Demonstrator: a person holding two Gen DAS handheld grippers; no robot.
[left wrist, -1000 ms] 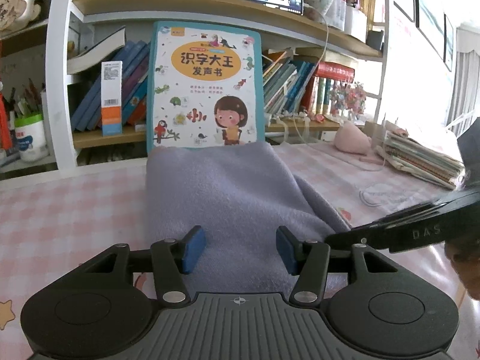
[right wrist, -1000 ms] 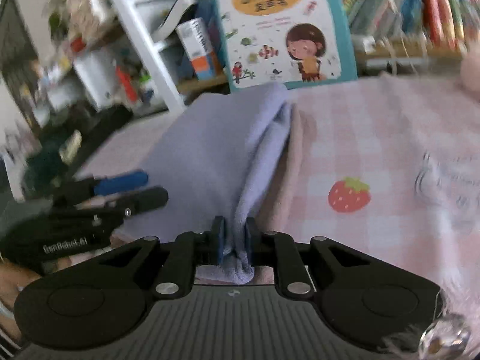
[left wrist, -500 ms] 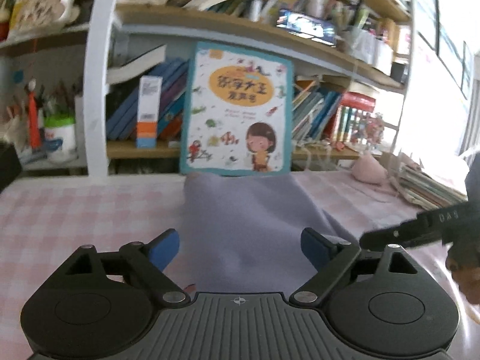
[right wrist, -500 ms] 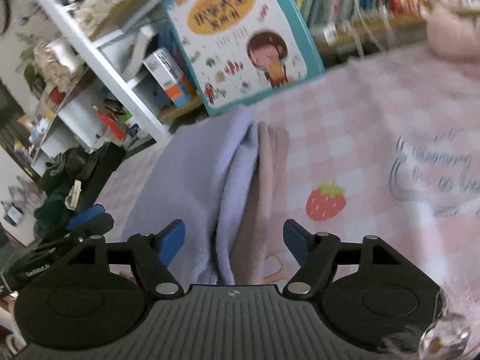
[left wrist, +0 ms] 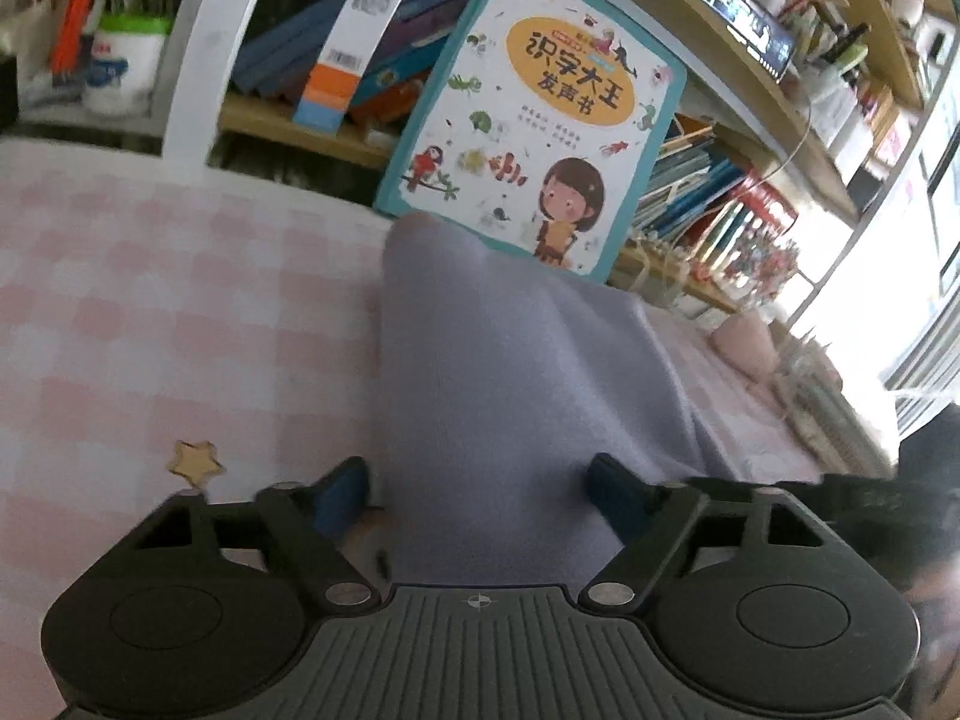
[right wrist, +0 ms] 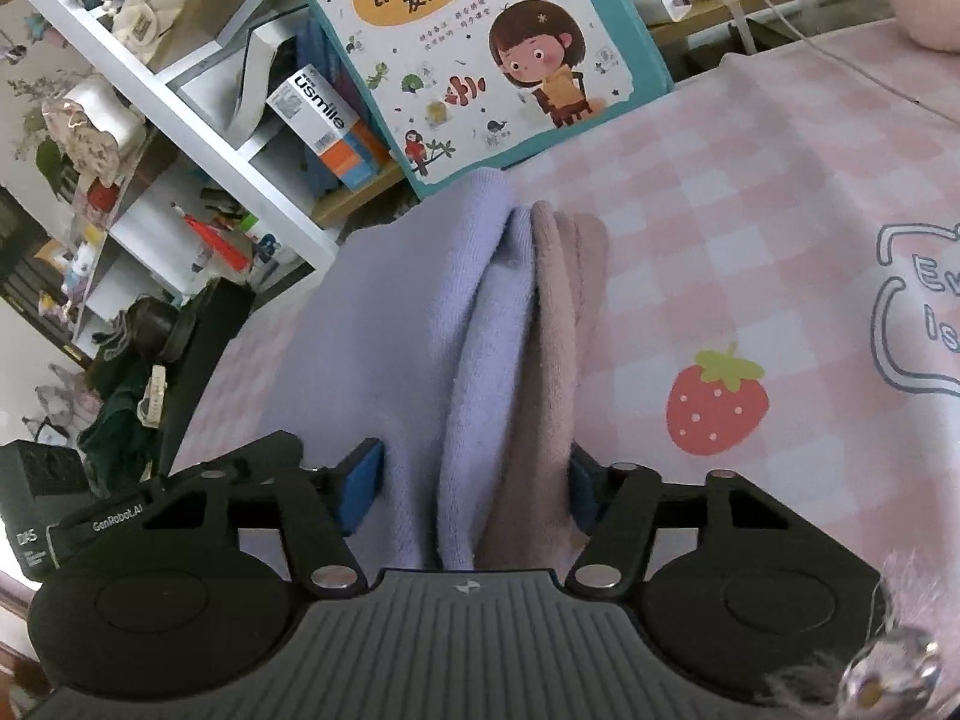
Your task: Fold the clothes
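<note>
Lying before the picture book (right wrist: pixel 480 54), the soft, limp folded cloth (right wrist: pixel 420 336) suits an edge grip; both hand-held grippers, left hand-held gripper (left wrist: pixel 480 489) and right hand-held gripper (right wrist: pixel 474 480), stand wide and hold nothing.

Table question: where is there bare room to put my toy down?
Left of the purple cloth, around the star print, the checked tablecloth is bare. Right of it, around the strawberry print, too. The shelf behind is crowded.

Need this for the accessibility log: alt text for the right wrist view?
The right gripper is open, its blue pads straddling a folded lavender garment with a pink layer beside it, on a pink checked tablecloth. A children's book leans against the shelves behind.
</note>
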